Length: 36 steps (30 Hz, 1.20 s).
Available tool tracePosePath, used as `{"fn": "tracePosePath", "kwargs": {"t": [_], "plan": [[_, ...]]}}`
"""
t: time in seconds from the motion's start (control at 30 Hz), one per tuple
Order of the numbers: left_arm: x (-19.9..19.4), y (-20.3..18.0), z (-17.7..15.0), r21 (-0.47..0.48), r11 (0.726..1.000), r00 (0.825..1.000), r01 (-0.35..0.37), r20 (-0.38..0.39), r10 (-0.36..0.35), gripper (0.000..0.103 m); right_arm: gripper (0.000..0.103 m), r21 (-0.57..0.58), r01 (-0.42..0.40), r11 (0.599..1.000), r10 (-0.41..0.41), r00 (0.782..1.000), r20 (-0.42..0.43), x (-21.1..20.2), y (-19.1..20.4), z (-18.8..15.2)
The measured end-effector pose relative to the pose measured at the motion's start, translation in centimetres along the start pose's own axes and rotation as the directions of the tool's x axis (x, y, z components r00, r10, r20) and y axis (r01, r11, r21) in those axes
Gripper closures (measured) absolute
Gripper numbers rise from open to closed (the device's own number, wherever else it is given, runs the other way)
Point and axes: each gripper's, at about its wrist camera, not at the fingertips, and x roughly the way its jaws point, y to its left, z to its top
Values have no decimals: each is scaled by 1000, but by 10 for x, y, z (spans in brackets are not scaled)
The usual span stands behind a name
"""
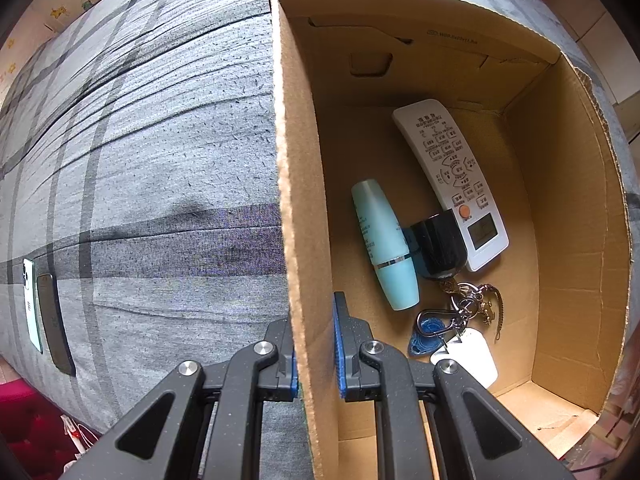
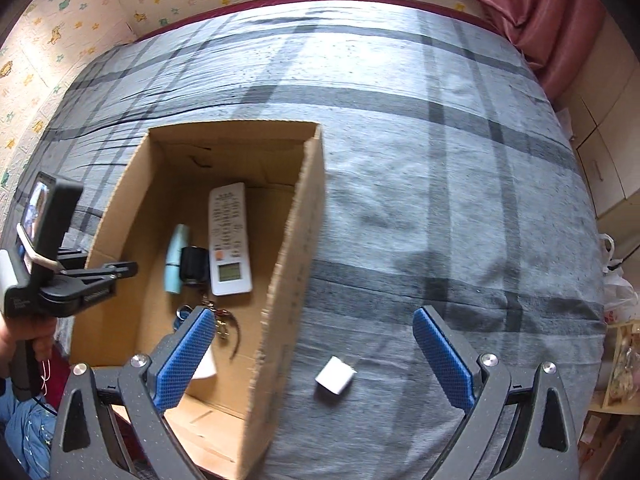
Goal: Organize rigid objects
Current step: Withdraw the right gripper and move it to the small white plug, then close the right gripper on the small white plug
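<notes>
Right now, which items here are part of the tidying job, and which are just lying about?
Job:
open brown cardboard box
white remote control
pale blue cylindrical bottle
black cap-shaped object
bunch of keys with blue tag
small white cube-shaped block outside the box on the bed
left tool clamping the box wall
right tool open

Lying about:
two phones
red curtain

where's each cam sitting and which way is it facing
Left wrist: on the left gripper, looking down its shut jaws clamping the cardboard box wall.
Right wrist: on the right gripper, jaws open, looking down at the bed and white cube; a hand shows.
Shared: box, remote.
</notes>
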Motion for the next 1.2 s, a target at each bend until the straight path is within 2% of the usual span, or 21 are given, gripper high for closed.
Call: {"fn": "tracePosePath", "kwargs": {"t": [0.43, 0.9, 1.2], "plan": [[1, -5, 4, 0, 1000, 1000, -18, -8, 18, 90, 2, -54, 16, 998, -19, 999, -51, 24, -34, -27], [0, -11, -3, -6, 1000, 1000, -28, 7, 28, 90, 3, -171, -19, 985, -10, 987, -163, 72, -40, -58], [1, -10, -4, -13, 999, 999, -31, 8, 31, 90, 12, -254, -41, 966, -15, 977, -215, 101, -32, -70]]}}
